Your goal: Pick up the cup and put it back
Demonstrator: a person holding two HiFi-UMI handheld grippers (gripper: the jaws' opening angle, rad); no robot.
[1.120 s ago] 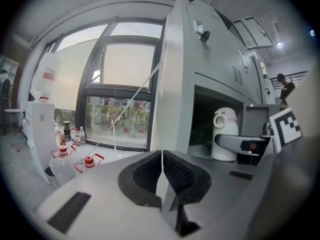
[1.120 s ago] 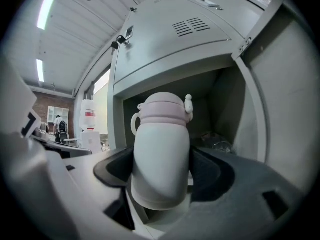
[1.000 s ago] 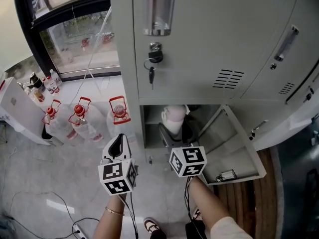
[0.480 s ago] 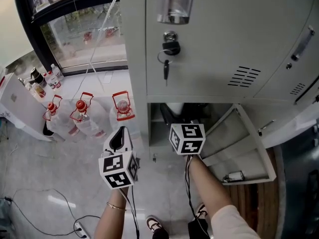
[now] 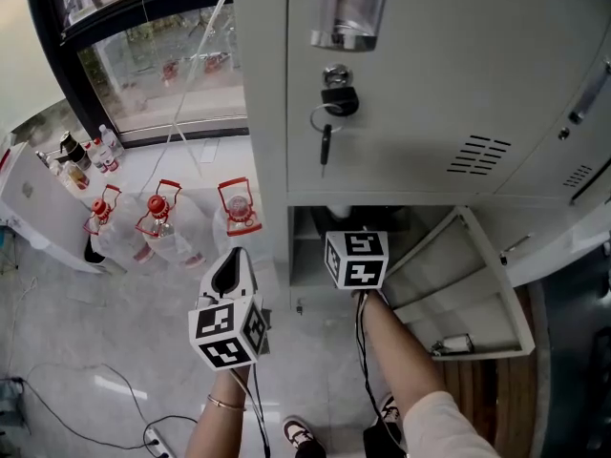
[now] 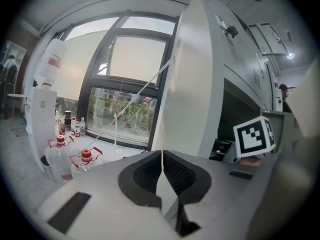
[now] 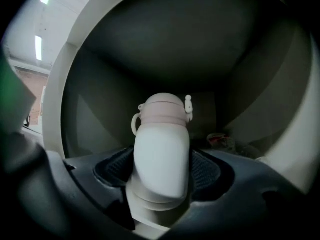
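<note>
The white cup (image 7: 161, 154), with its pale pink looped lid uppermost, sits clamped between the dark ribbed fingers (image 7: 114, 170).

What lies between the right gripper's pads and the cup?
Nothing: the right gripper view shows the right gripper shut on the cup, pads against its white body, inside the locker.

The left gripper (image 6: 161, 170) has its jaws pressed together with nothing between them. In the head view it sits low at the person's left and points forward, its marker cube (image 5: 229, 332) facing the camera. The left forearm (image 5: 212, 427) is bare, with a thin bracelet (image 5: 221, 404) at the wrist. The right gripper (image 7: 160, 171) clamps the cup (image 7: 161, 129) between its pads. The right forearm (image 5: 393, 356) reaches further forward than the left, with a pale sleeve (image 5: 434, 435) above it.
</note>
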